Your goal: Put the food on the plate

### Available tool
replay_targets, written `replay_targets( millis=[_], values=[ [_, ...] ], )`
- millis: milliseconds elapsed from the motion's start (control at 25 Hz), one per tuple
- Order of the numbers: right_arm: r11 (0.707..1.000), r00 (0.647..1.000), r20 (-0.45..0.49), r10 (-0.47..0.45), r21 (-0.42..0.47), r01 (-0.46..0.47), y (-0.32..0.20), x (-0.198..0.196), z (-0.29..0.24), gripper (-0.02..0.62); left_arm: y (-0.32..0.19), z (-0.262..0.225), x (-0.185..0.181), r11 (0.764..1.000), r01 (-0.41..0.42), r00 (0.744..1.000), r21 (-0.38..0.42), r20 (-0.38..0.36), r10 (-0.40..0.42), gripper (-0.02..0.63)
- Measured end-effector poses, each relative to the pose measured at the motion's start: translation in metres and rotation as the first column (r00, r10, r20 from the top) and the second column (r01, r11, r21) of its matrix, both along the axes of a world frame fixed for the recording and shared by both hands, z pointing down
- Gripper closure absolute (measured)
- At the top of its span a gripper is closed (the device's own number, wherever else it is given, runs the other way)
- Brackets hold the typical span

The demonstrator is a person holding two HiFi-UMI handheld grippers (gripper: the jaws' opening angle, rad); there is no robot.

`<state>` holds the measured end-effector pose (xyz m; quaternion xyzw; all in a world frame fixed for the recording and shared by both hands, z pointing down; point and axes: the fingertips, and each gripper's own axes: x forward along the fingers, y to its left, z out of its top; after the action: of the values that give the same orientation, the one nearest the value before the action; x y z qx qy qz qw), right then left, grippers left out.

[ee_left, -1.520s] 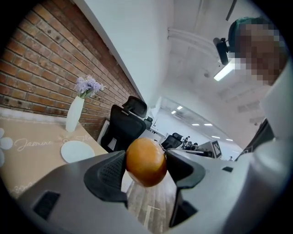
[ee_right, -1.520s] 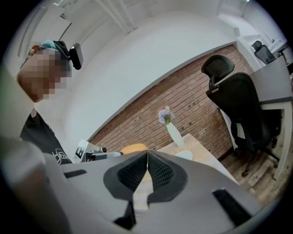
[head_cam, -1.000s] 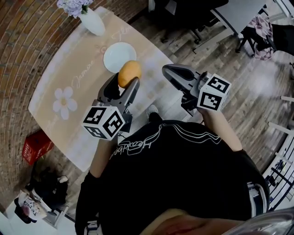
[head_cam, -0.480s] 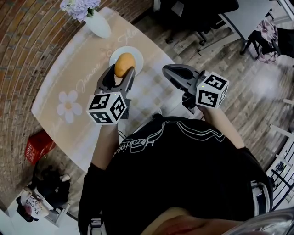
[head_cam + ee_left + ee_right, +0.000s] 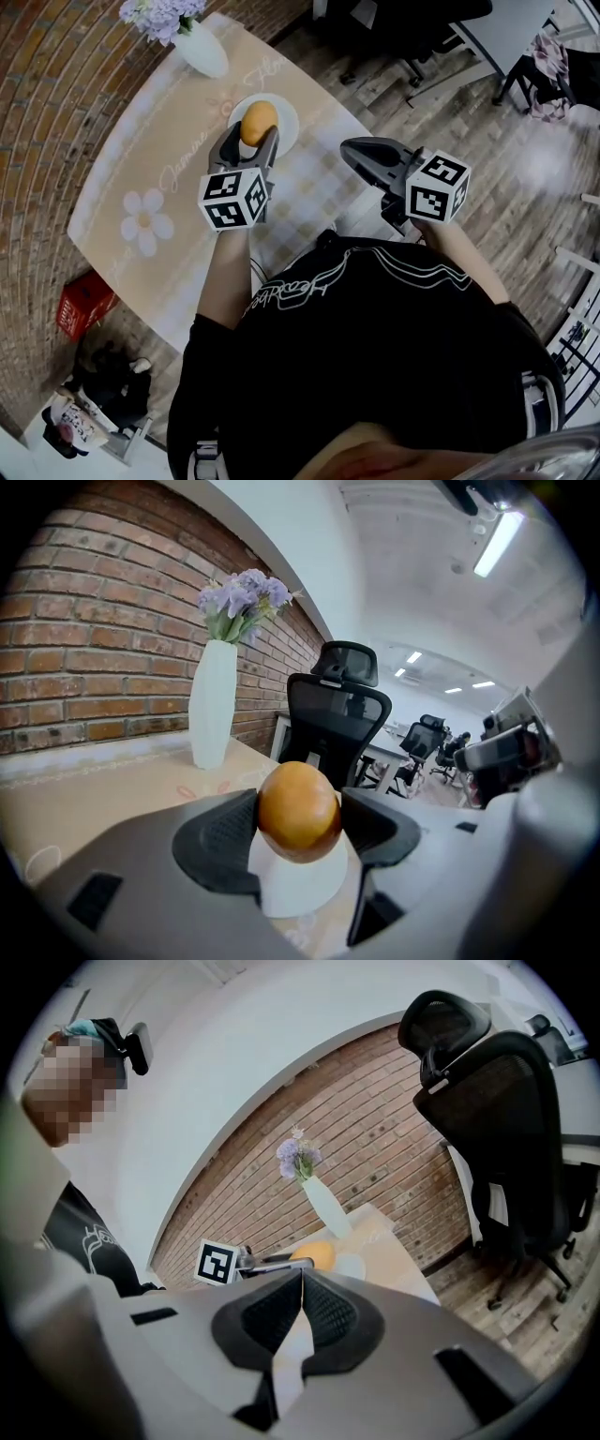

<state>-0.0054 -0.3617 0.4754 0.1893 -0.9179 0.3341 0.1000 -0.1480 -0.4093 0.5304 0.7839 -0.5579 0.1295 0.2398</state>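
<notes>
A round orange-brown piece of food (image 5: 259, 120) sits between the jaws of my left gripper (image 5: 251, 139), which is shut on it. It hangs over the small white plate (image 5: 289, 122) near the table's right edge. In the left gripper view both pads press the food (image 5: 298, 811) from the sides, with the plate (image 5: 295, 888) right beneath it. My right gripper (image 5: 361, 150) is shut and empty, held off the table's right edge. Its view shows its pads meeting (image 5: 302, 1283), with the food (image 5: 314, 1255) and plate (image 5: 352, 1267) beyond.
A white vase (image 5: 202, 49) of purple flowers stands at the far end of the beige flowered table (image 5: 159, 159). A red basket (image 5: 82, 302) sits on the floor to the left. A black office chair (image 5: 506, 1101) stands past the table's far right side.
My left gripper has carried the food forward, from short of the plate to right over it. The right gripper has hardly moved.
</notes>
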Motion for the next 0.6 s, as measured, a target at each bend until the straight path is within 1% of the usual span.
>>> replay_targets(
  millis=[200,360,480,600],
  values=[
    [1.000,0.999,-0.029,0.014,-0.023,-0.015,0.002,0.008,0.010,0.598,-0.004,0.017,0.001,0.999,-0.036,0.999,0.002,-0.024,0.036,0.325],
    [0.999,0.999,-0.047,0.021,-0.031,-0.023,0.002,0.011,0.011,0.598,-0.004,0.031,0.002,0.999,-0.045,0.998,-0.029,-0.044,0.043,0.325],
    [0.999,0.998,-0.057,0.018,-0.031,-0.020,0.001,0.013,0.012,0.598,-0.004,0.037,0.002,0.998,-0.045,0.999,-0.039,-0.026,0.044,0.325],
    [0.999,0.998,-0.055,0.027,-0.021,-0.028,-0.002,0.017,0.011,0.598,-0.004,0.037,0.000,0.999,-0.029,1.000,-0.027,0.001,0.029,0.325]
  ],
)
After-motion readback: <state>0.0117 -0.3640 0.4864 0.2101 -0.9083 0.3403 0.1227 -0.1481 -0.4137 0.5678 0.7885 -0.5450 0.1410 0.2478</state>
